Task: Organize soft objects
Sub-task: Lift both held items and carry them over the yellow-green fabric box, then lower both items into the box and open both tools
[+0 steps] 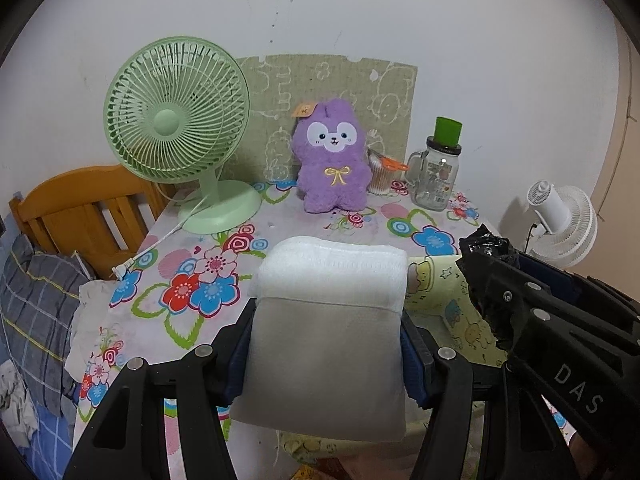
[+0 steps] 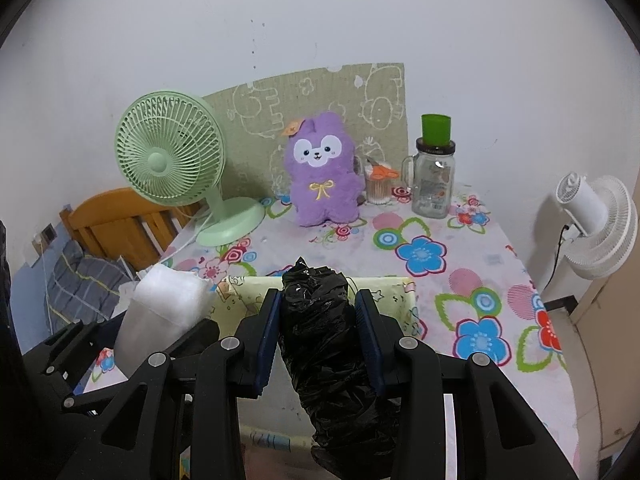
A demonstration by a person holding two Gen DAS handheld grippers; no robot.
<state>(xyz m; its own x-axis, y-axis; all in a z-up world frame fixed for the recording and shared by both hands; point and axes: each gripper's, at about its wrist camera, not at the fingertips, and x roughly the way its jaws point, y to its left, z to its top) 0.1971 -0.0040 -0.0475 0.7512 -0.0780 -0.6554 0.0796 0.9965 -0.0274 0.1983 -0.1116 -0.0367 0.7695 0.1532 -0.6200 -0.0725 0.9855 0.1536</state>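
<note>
My left gripper point(image 1: 326, 322) is shut on a white folded pack of soft cloth point(image 1: 326, 320), held above the table's front edge; the pack also shows in the right wrist view point(image 2: 160, 312). My right gripper point(image 2: 318, 312) is shut on a crumpled black plastic bag roll point(image 2: 324, 344), just right of the left gripper; the bag also shows in the left wrist view point(image 1: 486, 252). Below both lies a pale yellow patterned box point(image 2: 394, 300), open at the top. A purple plush rabbit point(image 1: 332, 160) sits upright at the table's back.
A green desk fan point(image 1: 180, 128) stands back left with its cord across the floral tablecloth point(image 1: 200, 276). A glass mug jar with green cup point(image 1: 438, 168) and a cotton swab holder point(image 1: 382, 176) stand back right. A white fan point(image 2: 596, 220) is right, a wooden bedframe point(image 1: 80, 208) left.
</note>
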